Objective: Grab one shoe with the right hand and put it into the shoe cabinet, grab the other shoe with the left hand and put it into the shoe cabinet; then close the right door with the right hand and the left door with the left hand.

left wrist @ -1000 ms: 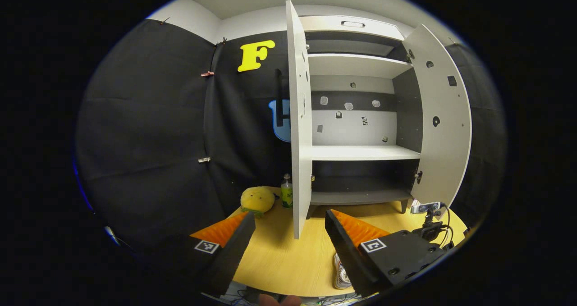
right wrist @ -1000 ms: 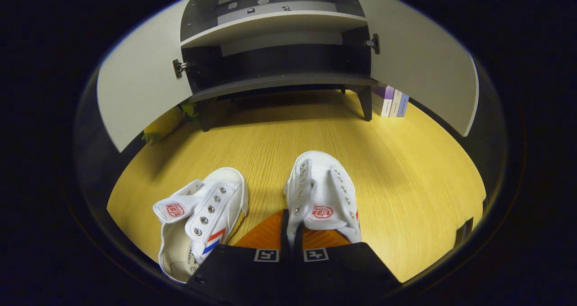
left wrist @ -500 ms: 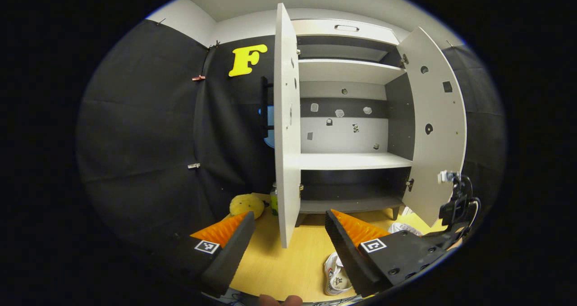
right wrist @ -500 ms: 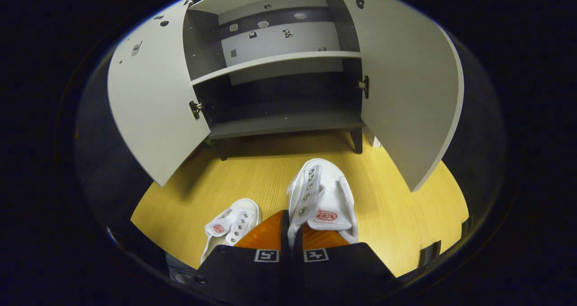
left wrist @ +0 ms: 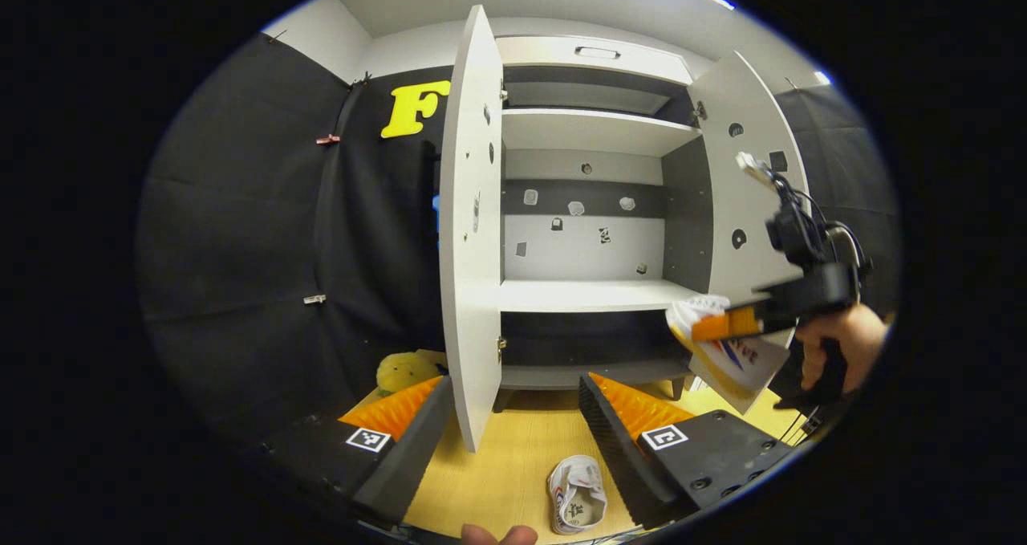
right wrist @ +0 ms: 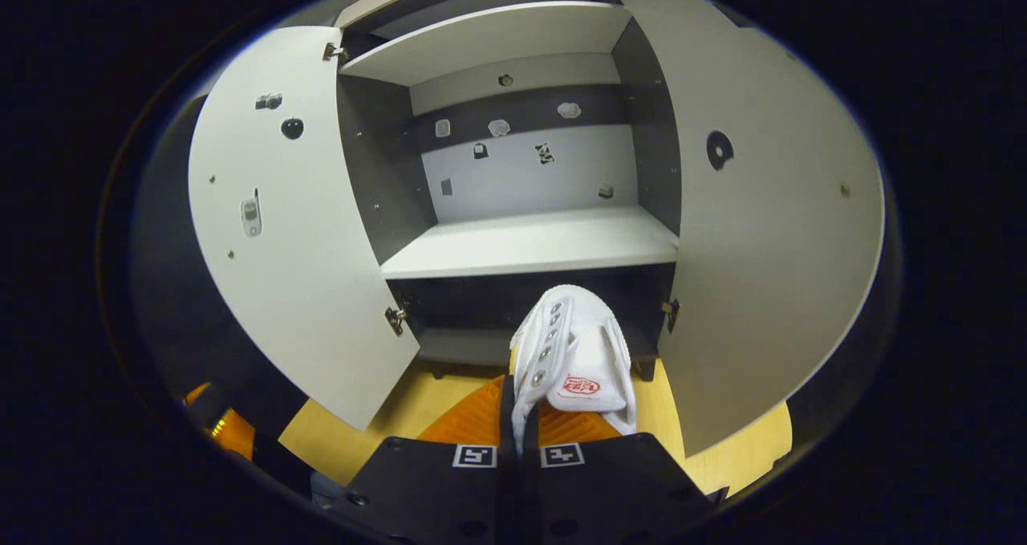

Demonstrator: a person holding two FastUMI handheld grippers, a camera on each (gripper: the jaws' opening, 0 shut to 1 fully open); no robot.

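Note:
My right gripper [right wrist: 517, 416] is shut on the side of a white canvas shoe [right wrist: 574, 352], held up in front of the open shoe cabinet [right wrist: 529, 244] at the height of its white middle shelf. In the left gripper view that same shoe [left wrist: 722, 344] hangs in the right gripper [left wrist: 726, 324], held by a hand, just before the cabinet's right door [left wrist: 742, 208]. The second white shoe [left wrist: 576, 493] lies on the wooden table [left wrist: 513, 481]. My left gripper [left wrist: 513, 396] is open above it with nothing between its fingers. The left door [left wrist: 469, 232] stands wide open.
A yellow plush toy [left wrist: 403, 368] sits on the table left of the cabinet, behind the left door. Both doors [right wrist: 281, 224] jut forward on either side of the opening. The dark lower shelf [left wrist: 586, 372] is bare.
The right gripper has lifted its shoe off the table up toward the cabinet's middle shelf. The left gripper has shifted slightly, staying open above the other shoe.

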